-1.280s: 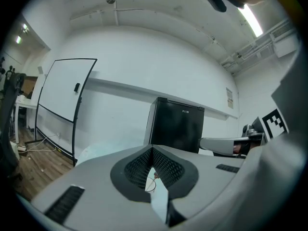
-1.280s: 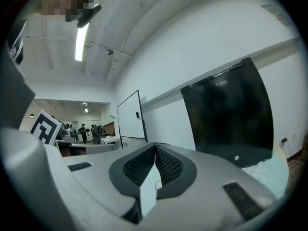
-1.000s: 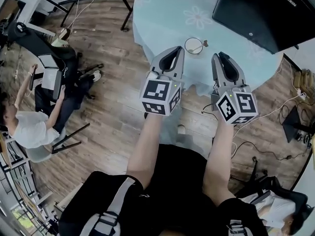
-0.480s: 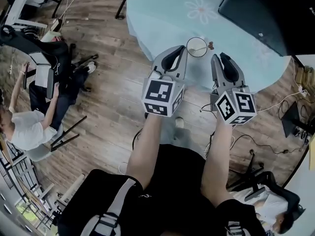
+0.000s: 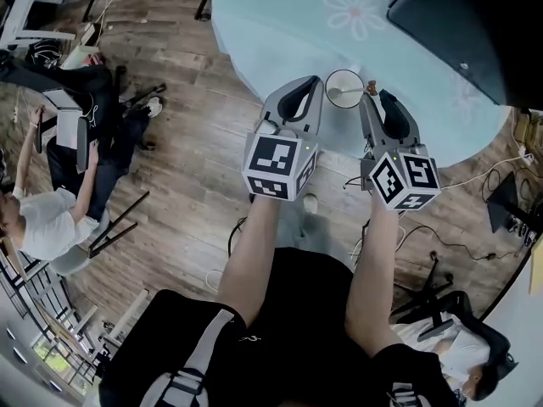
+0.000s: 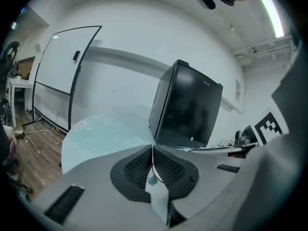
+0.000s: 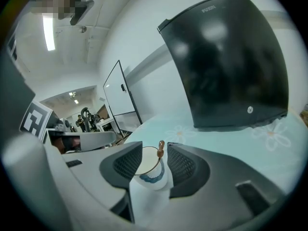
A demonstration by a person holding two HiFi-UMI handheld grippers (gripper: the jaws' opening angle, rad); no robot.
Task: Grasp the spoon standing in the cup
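Spoon (image 7: pixel 161 145) upright in cup (image 7: pixel 152 177); approach stage, right gripper (image 7: pixel 154 148) jaws just spread wide, nothing clamped. Next: straddle and clamp. Left gripper (image 6: pixel 153 150) jaws together.

I see a round table (image 5: pixel 280 24) covered by a pale blue cloth printed with white flowers. A glossy black cabinet (image 5: pixel 475 32) stands on the table's far right part. A wooden plank floor (image 5: pixel 195 168) lies all around the table. Well to the left of the table, a seated person in a white shirt (image 5: pixel 38 223) faces away from it. To the table's right, cables (image 5: pixel 484 176) trail across the floor. Beyond the table, a whiteboard (image 6: pixel 57 76) on a black frame stands against a white wall (image 6: pixel 134 42).
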